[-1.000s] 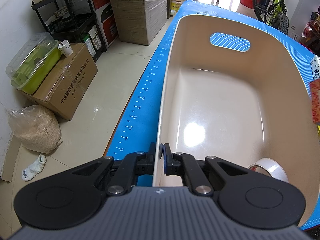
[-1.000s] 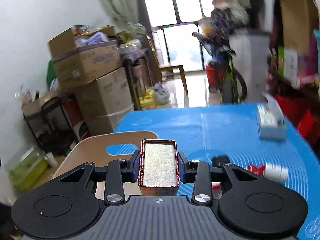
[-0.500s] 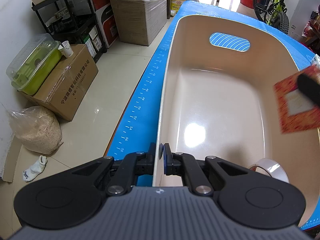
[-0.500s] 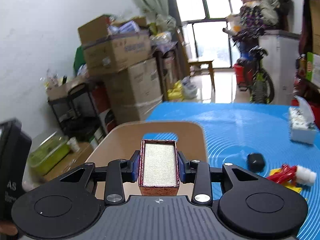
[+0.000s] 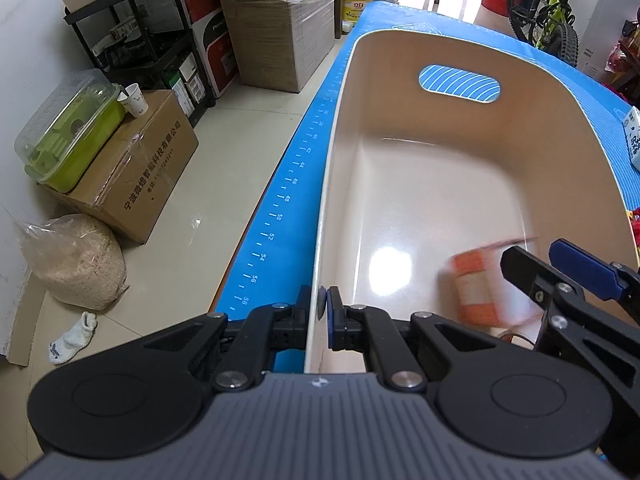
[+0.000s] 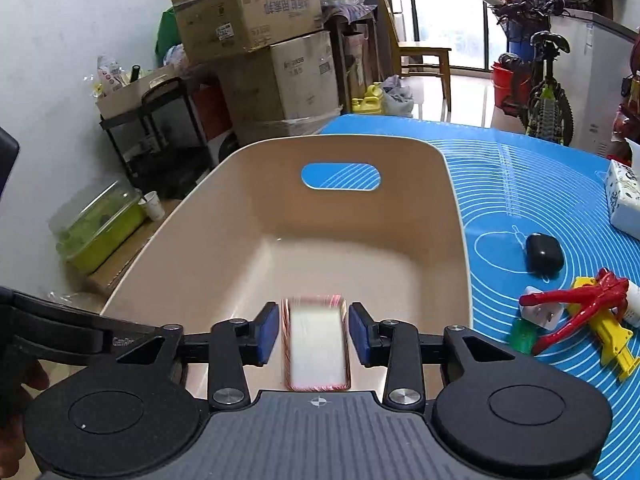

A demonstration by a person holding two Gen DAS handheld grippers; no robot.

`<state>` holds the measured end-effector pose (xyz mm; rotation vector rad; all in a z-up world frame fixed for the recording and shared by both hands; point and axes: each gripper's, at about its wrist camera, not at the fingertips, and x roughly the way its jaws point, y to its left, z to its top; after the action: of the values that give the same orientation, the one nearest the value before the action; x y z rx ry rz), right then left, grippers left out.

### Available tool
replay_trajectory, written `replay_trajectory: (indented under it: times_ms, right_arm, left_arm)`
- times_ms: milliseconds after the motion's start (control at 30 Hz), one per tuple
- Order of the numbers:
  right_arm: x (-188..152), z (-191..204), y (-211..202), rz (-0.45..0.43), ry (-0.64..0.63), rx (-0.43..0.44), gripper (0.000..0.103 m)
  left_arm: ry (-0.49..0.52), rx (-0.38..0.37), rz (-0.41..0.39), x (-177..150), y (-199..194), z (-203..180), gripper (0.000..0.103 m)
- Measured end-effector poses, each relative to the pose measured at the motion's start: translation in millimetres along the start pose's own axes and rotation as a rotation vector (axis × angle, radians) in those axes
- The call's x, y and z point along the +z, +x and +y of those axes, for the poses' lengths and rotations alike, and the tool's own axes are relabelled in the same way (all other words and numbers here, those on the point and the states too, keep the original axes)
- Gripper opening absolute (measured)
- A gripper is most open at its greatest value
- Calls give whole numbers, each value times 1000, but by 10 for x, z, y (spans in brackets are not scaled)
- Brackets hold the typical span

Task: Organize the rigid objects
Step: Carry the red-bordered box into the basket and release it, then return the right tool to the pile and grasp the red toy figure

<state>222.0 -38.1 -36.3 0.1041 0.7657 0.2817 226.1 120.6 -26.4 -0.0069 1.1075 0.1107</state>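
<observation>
A beige plastic tub [image 5: 560, 92] [image 6: 456, 208] stands on the blue mat. My left gripper [image 5: 323, 308] is shut on the tub's near rim. My right gripper [image 6: 314, 334] hangs over the near end of the tub and its jaws are opening. A red box with a pale top [image 6: 316, 344] sits blurred between the blue pads [image 6: 267, 332], which stand just off its sides. In the left wrist view the same box [image 5: 476, 292] is a blur inside the tub, beside the right gripper's fingers [image 5: 580, 270].
On the mat right of the tub lie a black oval case [image 6: 544, 252], a red and yellow toy [image 6: 588, 308], a white plug [image 6: 540, 314] and a tissue box [image 6: 624, 200]. Left of the table's edge the floor holds cardboard boxes [image 5: 136, 176] and a shelf.
The right gripper came in over the tub and tipped downward. Its jaws parted from the red box, which now blurs as it drops. The left gripper kept its hold on the rim.
</observation>
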Motion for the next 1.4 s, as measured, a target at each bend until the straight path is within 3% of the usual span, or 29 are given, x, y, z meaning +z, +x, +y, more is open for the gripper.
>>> replay_trajectory:
  times_ms: [100,200,333,567,1033,1233,1400]
  right_arm:
    - [31,-20,-39,-6,12,5,52]
    - [76,-98,-122,-28,50,3,70]
    - [171,-267,-307,-90,103,-14,71]
    - [321,-721,-506,-171,206,-118,79]
    - [1,-1790,-7,-29,546,-365,81]
    - [-98,-2011,237,-1,638,-382,81]
    - [-110,-2160,351,-3,721,-340,81]
  left_arm:
    - [2,1,-1,3,0,-12,9]
    - [2,1,0,5,8,-14,9]
    - [2,2,0,5,9,-13,9]
    - [1,2,0,3,10,-16,9]
    - [13,15,-2,8,3,-17,10]
    - [13,17,-2,2,-5,-40,10]
    - [15,21,-1,3,1,-60,10]
